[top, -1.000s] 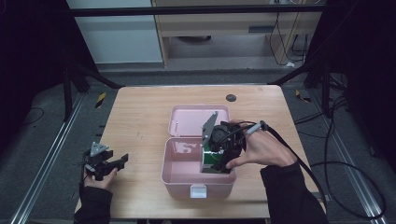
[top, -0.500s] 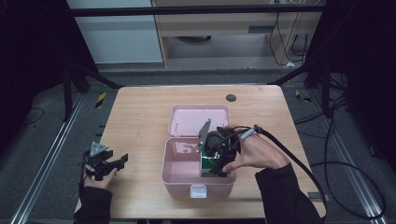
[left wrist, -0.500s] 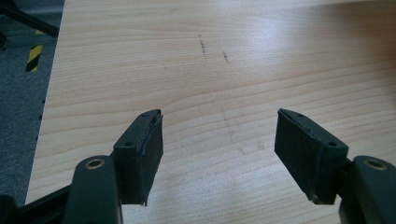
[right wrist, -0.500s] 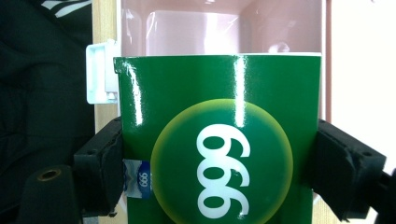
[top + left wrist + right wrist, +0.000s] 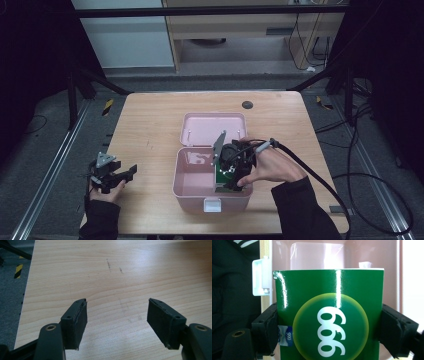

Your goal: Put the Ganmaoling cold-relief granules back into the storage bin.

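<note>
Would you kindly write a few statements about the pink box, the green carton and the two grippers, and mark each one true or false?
1. The right gripper is shut on the green carton. True.
2. The pink box has its lid closed. False: the lid lies open behind it.
3. The left gripper holds a carton as well. False: its jaws stand open over the bare wooden table.
4. The green carton is held over the inside of the pink box. True.
5. The white latch is on the box's far side. False: it is on the side nearest the person.
</note>
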Motion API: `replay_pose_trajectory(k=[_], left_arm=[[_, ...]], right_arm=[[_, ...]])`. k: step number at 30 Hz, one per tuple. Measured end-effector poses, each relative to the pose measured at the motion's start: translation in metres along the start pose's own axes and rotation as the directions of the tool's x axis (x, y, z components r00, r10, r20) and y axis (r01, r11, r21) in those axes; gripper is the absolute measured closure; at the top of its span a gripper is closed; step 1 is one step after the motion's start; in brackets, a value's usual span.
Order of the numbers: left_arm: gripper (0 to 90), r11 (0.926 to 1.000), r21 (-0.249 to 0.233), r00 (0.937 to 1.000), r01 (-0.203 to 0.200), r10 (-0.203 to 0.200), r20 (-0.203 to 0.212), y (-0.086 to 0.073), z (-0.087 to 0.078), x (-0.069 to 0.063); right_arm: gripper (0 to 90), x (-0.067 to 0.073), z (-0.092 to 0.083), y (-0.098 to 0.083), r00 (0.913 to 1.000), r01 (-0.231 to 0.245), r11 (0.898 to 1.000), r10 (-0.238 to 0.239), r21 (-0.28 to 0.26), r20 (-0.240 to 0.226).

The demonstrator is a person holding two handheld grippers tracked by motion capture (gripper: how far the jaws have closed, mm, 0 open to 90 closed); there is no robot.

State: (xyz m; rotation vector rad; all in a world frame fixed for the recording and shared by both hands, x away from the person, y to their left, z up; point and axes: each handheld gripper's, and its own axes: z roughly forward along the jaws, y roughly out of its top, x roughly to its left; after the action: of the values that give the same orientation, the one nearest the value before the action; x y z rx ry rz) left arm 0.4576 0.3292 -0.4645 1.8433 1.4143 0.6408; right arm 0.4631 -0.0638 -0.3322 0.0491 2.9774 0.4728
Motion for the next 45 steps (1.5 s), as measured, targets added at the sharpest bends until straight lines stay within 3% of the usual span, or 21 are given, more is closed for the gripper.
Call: replay_pose_trajectory(k=[7, 20, 26, 45], left_arm=[[32.0, 1.0000, 0.004, 1.0000, -0.004, 0.004, -0.001, 0.000, 0.000, 0.000], [32.0, 1.0000, 0.002, 1.0000, -0.004, 0.004, -0.002, 0.000, 0.000, 0.000], [32.1, 1.0000, 0.001, 1.0000, -0.003, 0.003, -0.003, 0.000, 0.000, 0.000], [32.0, 1.0000, 0.000, 1.0000, -0.001, 0.001, -0.002, 0.000, 0.000, 0.000]], right_arm=[[16.5, -0.003, 0.013, -0.009, 0.9996, -0.025, 1.000, 0.025, 0.013, -0.016], [16.5, -0.004, 0.027, -0.010, 0.9997, -0.006, 0.999, 0.007, 0.043, -0.024], [16.5, -0.006, 0.031, -0.014, 0.9992, -0.016, 0.999, 0.017, 0.029, -0.035], [15.2, -0.006, 0.047, -0.014, 0.9981, -0.017, 0.995, 0.023, 0.098, -0.057]])
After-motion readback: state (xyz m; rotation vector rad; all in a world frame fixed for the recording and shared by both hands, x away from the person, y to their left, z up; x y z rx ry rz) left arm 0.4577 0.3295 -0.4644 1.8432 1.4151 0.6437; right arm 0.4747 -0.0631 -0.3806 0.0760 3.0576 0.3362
